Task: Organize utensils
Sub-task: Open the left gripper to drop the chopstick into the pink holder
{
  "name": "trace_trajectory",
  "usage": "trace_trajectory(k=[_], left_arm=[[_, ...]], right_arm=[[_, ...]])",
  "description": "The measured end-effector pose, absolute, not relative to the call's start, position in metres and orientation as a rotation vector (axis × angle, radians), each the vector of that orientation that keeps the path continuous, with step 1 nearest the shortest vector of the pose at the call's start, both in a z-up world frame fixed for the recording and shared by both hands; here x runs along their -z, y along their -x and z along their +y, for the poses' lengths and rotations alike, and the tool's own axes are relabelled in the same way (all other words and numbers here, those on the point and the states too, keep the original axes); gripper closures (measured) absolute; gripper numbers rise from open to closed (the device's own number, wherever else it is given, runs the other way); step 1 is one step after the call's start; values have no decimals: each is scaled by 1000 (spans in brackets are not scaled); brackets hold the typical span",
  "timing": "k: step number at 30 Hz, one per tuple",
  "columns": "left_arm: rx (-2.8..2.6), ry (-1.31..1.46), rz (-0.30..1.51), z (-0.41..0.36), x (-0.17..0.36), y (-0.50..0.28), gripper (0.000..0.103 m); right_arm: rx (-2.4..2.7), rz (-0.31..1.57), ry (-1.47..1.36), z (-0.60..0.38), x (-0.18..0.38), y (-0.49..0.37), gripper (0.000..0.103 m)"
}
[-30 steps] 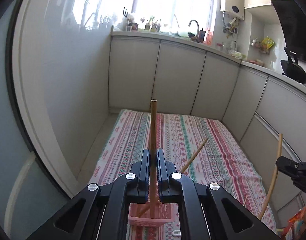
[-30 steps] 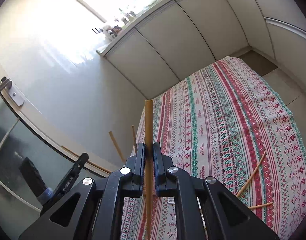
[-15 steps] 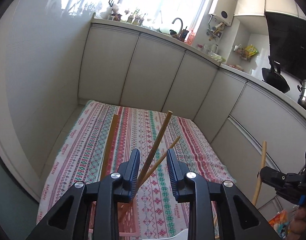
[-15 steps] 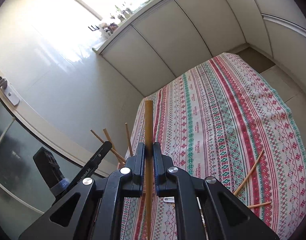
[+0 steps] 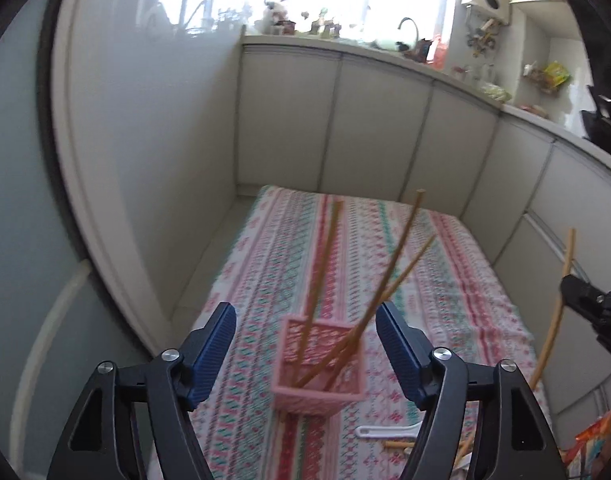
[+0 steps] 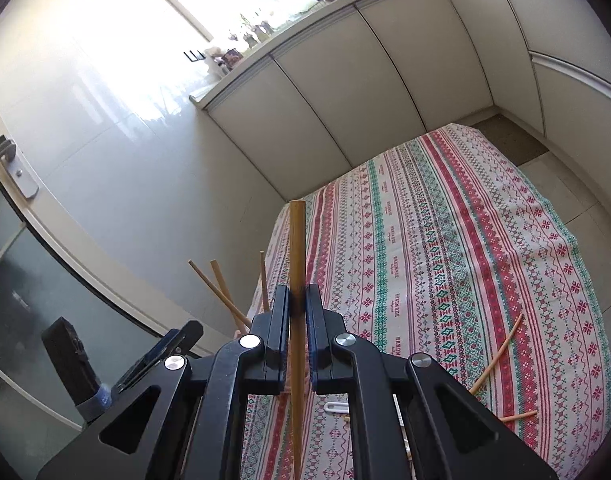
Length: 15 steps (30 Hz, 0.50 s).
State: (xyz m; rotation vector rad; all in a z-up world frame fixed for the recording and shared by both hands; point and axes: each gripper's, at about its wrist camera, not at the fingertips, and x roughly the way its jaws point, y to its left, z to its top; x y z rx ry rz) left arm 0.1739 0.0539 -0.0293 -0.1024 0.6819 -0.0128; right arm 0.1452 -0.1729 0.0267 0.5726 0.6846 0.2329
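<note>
Both grippers are black, angular frames with triangular cut-outs and silver screws; the left gripper has ribbed blue pads.

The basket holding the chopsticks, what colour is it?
Pink, with a lattice wall; the basket shows best in the left wrist view.

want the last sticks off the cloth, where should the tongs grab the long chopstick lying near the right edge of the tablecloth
Grip the chopstick near mid-length, coming from above with the tongs set across it. It lies flat and slanted on the tablecloth, so only its two long sides are open, and both look clear there. The left tongs stand open, free for it; the right tongs hold another.
</note>
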Motion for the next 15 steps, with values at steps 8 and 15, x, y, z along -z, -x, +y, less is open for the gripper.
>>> trace_trajectory(k=[8, 15], left_arm=[[-151, 187, 817, 108, 47, -175, 19], [-145, 276, 873, 127, 62, -181, 19]], right_arm=[[-240, 558, -511, -122, -60, -157, 95], [-182, 392, -395, -70, -76, -173, 95]])
